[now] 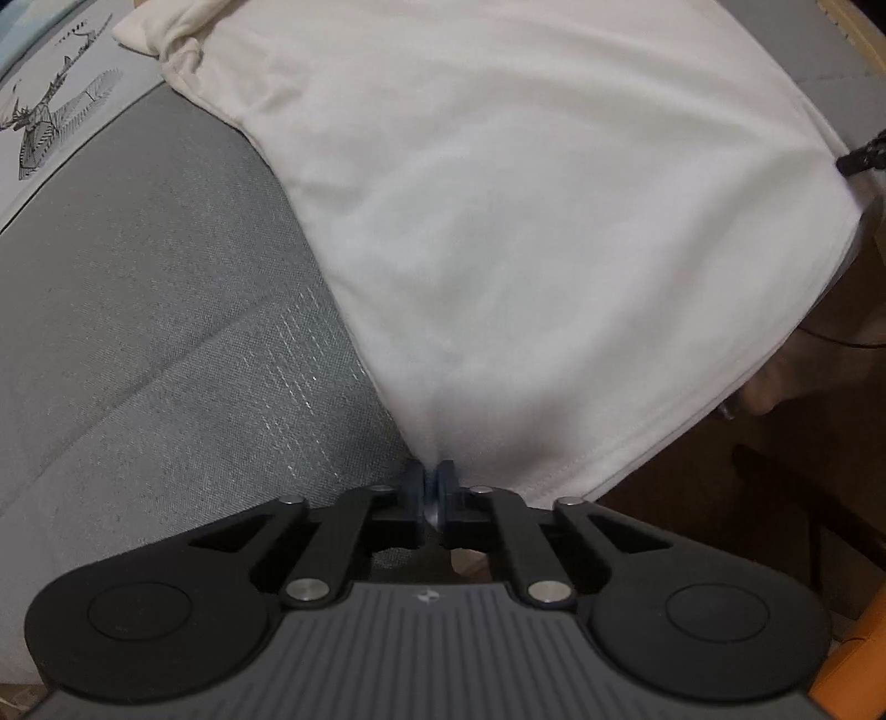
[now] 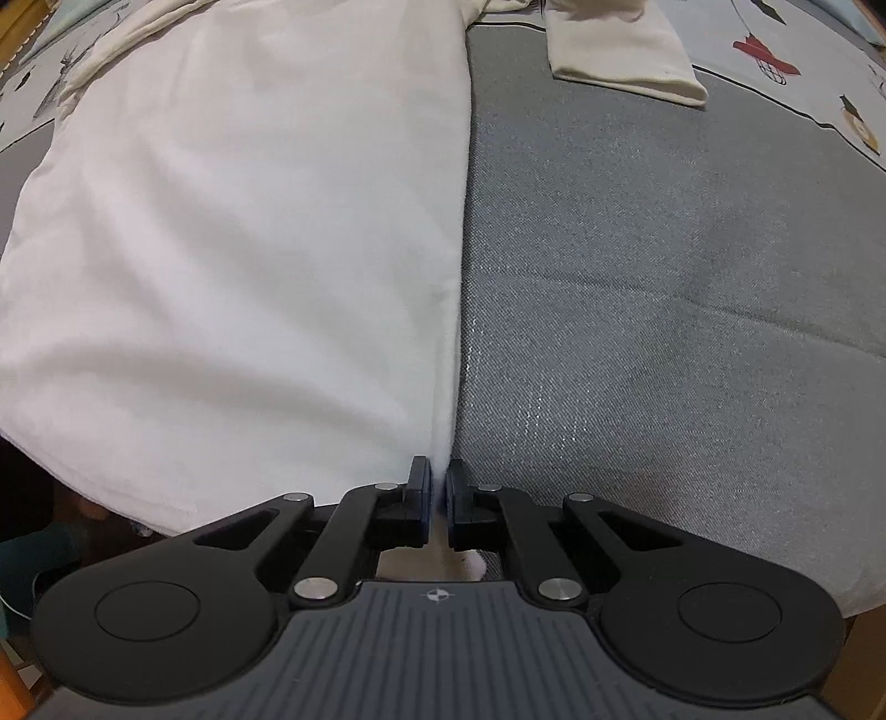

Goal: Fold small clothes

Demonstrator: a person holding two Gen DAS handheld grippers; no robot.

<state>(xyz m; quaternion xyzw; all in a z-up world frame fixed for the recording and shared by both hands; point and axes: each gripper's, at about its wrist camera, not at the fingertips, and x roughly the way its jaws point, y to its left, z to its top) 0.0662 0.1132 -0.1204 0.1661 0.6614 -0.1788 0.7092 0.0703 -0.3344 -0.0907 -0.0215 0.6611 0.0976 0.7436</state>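
A white long-sleeved garment point(image 1: 526, 210) lies spread on a grey fabric surface point(image 1: 166, 310). My left gripper point(image 1: 431, 482) is shut on its near left hem corner. My right gripper point(image 2: 438, 487) is shut on its near right hem corner, with the garment point(image 2: 249, 232) stretching away to the left of it. One sleeve point(image 2: 620, 50) lies at the far right and the other sleeve point(image 1: 171, 33) is bunched at the far left. The tip of the right gripper point(image 1: 864, 155) shows at the right edge of the left wrist view.
The grey surface point(image 2: 664, 277) is bordered by a pale printed cloth with drawings point(image 1: 50, 111) and it also shows in the right wrist view point(image 2: 803, 66). The near edge drops off to a dark floor area point(image 1: 747, 471). A wooden frame point(image 1: 864, 39) stands at the far right.
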